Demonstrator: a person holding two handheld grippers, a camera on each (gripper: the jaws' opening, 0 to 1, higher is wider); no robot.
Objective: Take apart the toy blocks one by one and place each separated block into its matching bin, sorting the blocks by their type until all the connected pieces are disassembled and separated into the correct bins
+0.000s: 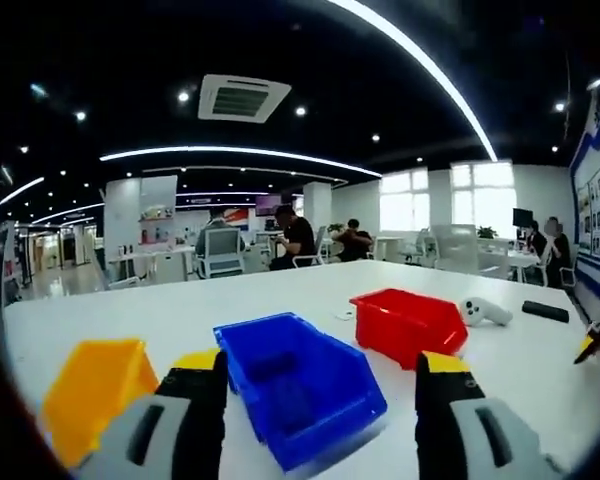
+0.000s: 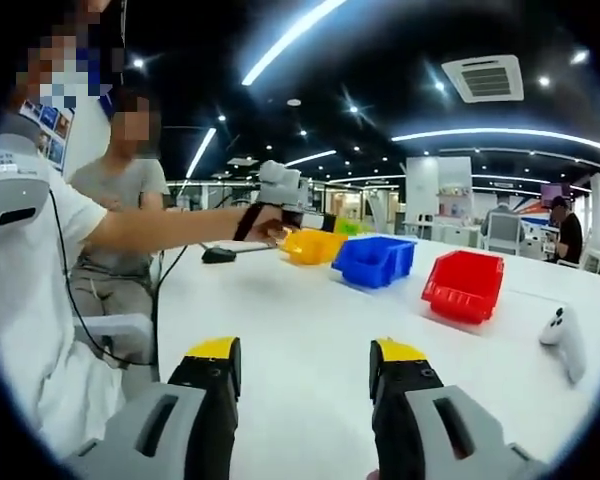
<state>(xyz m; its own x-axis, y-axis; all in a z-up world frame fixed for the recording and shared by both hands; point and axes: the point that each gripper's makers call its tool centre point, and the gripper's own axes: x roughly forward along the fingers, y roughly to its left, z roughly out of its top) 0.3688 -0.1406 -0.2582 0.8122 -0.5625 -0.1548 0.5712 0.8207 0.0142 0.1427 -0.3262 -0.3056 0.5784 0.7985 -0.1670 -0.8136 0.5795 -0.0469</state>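
White table (image 1: 280, 300) stretches across an open office, with seated people at desks far behind it. On it stand three bins in a row: the blue bin (image 1: 300, 385) in the middle, the red bin (image 1: 410, 322) on one side of it and the yellow bin (image 1: 92, 392) on the other. Just beyond the red bin lies a white controller (image 1: 485, 311). The left gripper (image 1: 320, 400) has its jaws spread, straddling the blue bin with nothing between them. The right gripper (image 2: 305, 385) is likewise spread and empty, well short of the blue bin. I cannot make out any toy blocks.
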